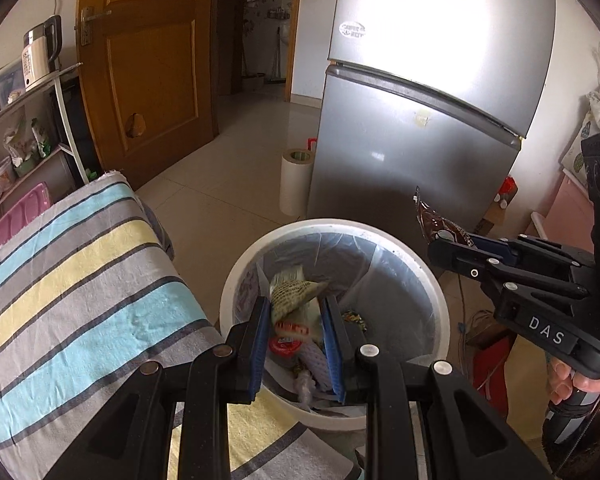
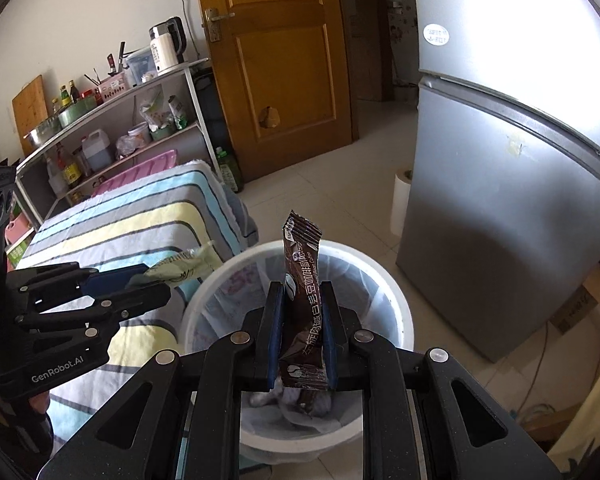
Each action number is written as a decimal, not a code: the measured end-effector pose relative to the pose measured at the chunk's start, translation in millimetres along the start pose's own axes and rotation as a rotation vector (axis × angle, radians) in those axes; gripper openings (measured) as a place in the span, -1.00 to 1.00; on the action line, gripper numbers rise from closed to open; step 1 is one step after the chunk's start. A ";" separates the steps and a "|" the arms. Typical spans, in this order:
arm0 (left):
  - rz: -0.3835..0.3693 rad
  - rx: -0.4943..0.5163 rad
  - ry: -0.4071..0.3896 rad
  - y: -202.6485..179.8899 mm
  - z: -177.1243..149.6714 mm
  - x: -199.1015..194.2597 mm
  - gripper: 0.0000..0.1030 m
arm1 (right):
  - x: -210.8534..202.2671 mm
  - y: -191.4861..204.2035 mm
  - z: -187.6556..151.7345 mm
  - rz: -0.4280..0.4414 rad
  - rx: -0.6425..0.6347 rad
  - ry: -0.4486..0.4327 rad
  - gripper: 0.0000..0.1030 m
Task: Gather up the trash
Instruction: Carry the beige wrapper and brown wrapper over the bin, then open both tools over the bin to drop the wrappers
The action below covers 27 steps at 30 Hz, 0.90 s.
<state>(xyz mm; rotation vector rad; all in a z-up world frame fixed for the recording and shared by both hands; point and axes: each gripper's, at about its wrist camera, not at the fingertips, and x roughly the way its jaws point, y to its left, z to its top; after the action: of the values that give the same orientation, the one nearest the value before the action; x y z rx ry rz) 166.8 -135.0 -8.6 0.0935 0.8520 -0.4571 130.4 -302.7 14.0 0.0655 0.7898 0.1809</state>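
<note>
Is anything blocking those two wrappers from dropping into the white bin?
Nothing visible. The brown coffee sachet and pale green wrapper hang over the open white bin, which holds only loose trash low down.

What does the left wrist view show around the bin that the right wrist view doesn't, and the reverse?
Left wrist only: trash lying deep in the bin, including a red lid, and a hand on the right gripper's handle.

Right wrist only: the cutting board and bottles on the shelf's far end.

Both: the white bin, the striped cloth, the fridge, the left gripper shut on a pale wrapper, and the right gripper shut on a brown sachet.
</note>
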 end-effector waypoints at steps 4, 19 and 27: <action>-0.002 -0.009 0.028 -1.3 -3.8 15.9 -0.49 | 17.3 -8.2 -9.0 -0.025 -0.011 0.049 -0.65; 0.022 -0.020 0.053 -2.8 -6.0 27.1 -0.47 | 38.5 -19.8 -18.0 -0.040 -0.005 0.109 -0.27; 0.028 -0.036 0.008 -1.5 -7.9 -0.4 -0.37 | 17.8 -10.2 -15.9 -0.042 0.001 0.056 -0.27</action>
<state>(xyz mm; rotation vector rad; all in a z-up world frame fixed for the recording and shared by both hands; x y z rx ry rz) 160.4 -134.2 -13.4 0.0740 0.8657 -0.4150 132.8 -309.5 -10.9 0.0450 0.8467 0.1428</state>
